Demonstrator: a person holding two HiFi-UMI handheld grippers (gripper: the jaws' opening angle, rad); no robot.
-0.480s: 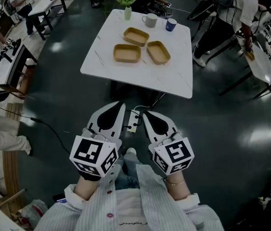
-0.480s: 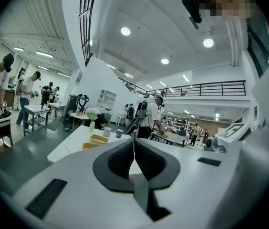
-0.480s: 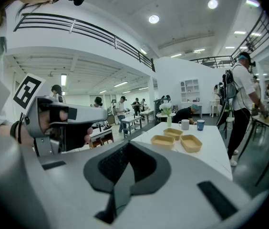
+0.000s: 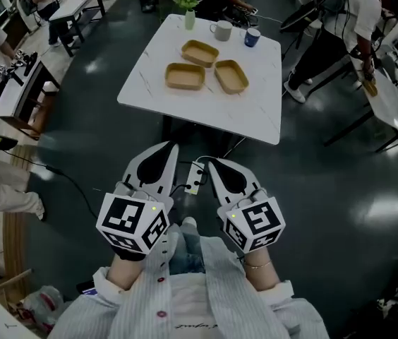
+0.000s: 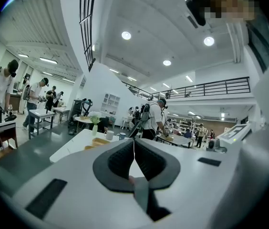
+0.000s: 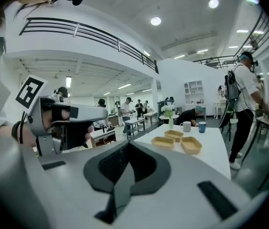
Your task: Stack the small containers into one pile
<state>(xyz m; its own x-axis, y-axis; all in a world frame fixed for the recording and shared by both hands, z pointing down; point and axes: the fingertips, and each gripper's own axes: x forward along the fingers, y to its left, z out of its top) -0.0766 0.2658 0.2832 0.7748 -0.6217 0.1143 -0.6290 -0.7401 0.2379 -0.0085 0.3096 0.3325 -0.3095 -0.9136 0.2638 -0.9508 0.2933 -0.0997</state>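
Right now left tool [image 4: 173, 147] & right tool [image 4: 210, 163] are hanging closed, empty, over the floor [image 4: 326, 189]; three containers [image 4: 185, 77] are sitting unstacked on the worktop [image 4: 248, 111] well ahead. Reaching in closed is prob. risking shoving one into the mugs [image 4: 220, 30].

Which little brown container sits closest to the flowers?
The back container; the left container and right container sit side by side, farther from the flower vase.

Near half of table [image 4: 206, 115] bare, open to reach over; three containers [image 4: 185, 77] crowd together mid-table; mug [image 4: 221, 30], cup [image 4: 252, 37], vase [image 4: 189, 20] line far edge
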